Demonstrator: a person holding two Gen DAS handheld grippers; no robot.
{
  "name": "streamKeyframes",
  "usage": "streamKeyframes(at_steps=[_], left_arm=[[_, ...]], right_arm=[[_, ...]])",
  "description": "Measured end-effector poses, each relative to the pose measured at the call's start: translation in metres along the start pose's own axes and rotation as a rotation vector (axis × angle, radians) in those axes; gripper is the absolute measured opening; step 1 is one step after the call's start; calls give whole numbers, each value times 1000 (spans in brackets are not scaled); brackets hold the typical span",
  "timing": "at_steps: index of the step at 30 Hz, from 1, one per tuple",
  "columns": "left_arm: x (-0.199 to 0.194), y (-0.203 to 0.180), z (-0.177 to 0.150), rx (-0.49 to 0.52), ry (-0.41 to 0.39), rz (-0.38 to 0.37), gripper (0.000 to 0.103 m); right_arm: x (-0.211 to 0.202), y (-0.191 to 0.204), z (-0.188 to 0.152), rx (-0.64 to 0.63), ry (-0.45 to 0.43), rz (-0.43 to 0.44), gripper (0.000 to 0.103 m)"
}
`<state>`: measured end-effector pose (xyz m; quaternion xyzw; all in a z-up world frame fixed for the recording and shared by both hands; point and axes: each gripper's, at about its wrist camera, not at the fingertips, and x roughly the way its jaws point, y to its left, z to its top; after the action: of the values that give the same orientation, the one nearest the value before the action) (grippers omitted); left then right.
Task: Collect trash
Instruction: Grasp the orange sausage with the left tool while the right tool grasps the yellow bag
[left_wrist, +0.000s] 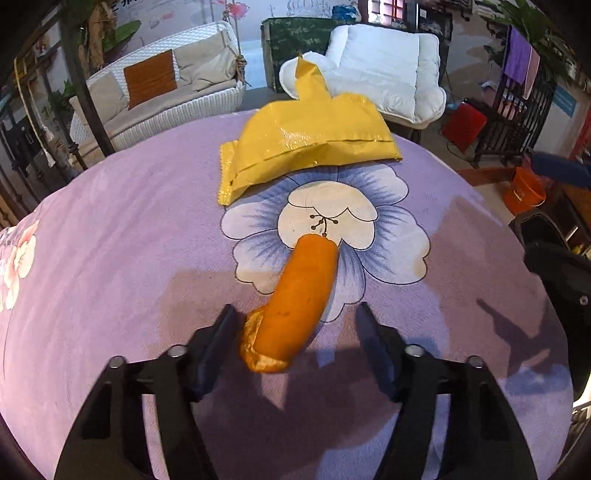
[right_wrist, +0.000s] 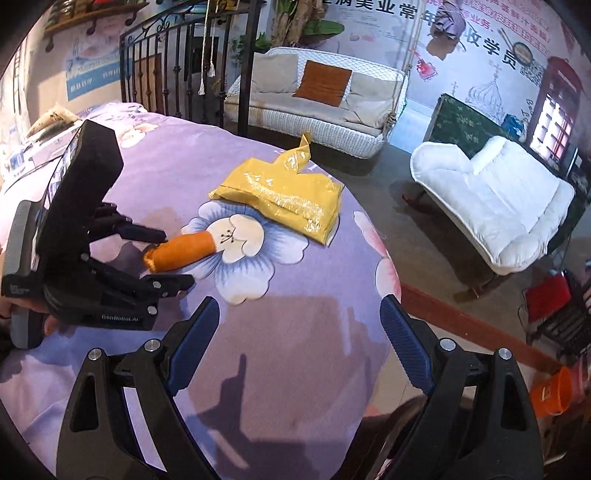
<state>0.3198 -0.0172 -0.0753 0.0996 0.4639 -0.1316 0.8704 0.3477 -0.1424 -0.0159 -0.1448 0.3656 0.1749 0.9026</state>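
Orange peel (left_wrist: 295, 302) lies between left tool's (left_wrist: 295, 317) parted jaws; right tool (right_wrist: 299, 314) agape.

Both are black plastic two-finger grippers with angular linkage arms and round silver pivot screws. The right gripper (right_wrist: 297, 325) has ribbed blue pads (right_wrist: 406, 343) on its fingers. At 9 o'clock in the right wrist view, the left gripper (right_wrist: 173, 260) carries a boxy black housing with white "GenRobot.AI" lettering and a grey handle.

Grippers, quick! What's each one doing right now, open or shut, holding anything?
Left gripper: open around the near end of the orange peel, one finger touching it, not clamped.
Right gripper: open wide, holding nothing.
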Motion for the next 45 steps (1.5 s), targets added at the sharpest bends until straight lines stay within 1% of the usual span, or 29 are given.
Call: streamKeyframes(at_steps=[1,2,3,4,5,7,9,12,16,18,20,21,22,23,24,25,29,32,36,41,45], left_arm=[[1,2,0,-9,0,-2,52],[-1,3,-1,-21,-4,-9,43],[-4,3,-3,-26,-6,-10,37],[-7,4,-4,-30,-10,-9,34],[-12,5,-7,-37,-18,-11,28],[-20,9,-10,-72,-34,-30,27],[-28,12,-15,-111,-52,-48,25],[-42,13,-20,-142,-80,-39,24],[-55,11,-26,-162,-115,-32,24],[-58,12,-30,-180,-118,-41,24],[-59,9,-31,-176,-117,-41,24],[-59,8,-33,-176,-119,-36,24],[-59,8,-33,-180,-122,-36,24],[-60,9,-34,-186,-124,-40,24],[-59,11,-35,-195,-126,-45,24],[-59,13,-35,-203,-127,-47,24],[-60,18,-34,-223,-132,-51,24],[-63,19,-36,-226,-138,-54,24],[-71,13,-43,-235,-152,-60,24],[-84,1,-52,-223,-182,-58,24],[-93,-7,-60,-225,-202,-72,24]], right_arm=[[4,0,4,-13,0,-5,88],[10,1,10,-32,0,-10,88],[15,2,15,-49,-1,-13,88],[22,3,21,-76,0,-21,88],[27,6,26,-97,2,-27,88],[40,12,36,-167,7,-32,88],[55,21,46,-240,9,-60,88],[78,30,63,-315,20,-78,88],[107,38,78,-369,29,-101,88],[123,43,80,-399,48,-109,75],[128,46,78,-397,41,-80,50],[127,46,78,-389,24,-83,44],[125,46,78,-382,16,-88,40],[123,46,77,-369,9,-89,31],[121,48,76,-360,3,-83,25],[118,49,74,-359,-2,-78,15],[101,53,70,-323,-23,-48,11],[89,53,65,-280,-16,-13,10],[69,55,57,-230,-6,11,10],[35,53,46,-151,-12,45,9],[2,50,33,-97,-45,64,8]])
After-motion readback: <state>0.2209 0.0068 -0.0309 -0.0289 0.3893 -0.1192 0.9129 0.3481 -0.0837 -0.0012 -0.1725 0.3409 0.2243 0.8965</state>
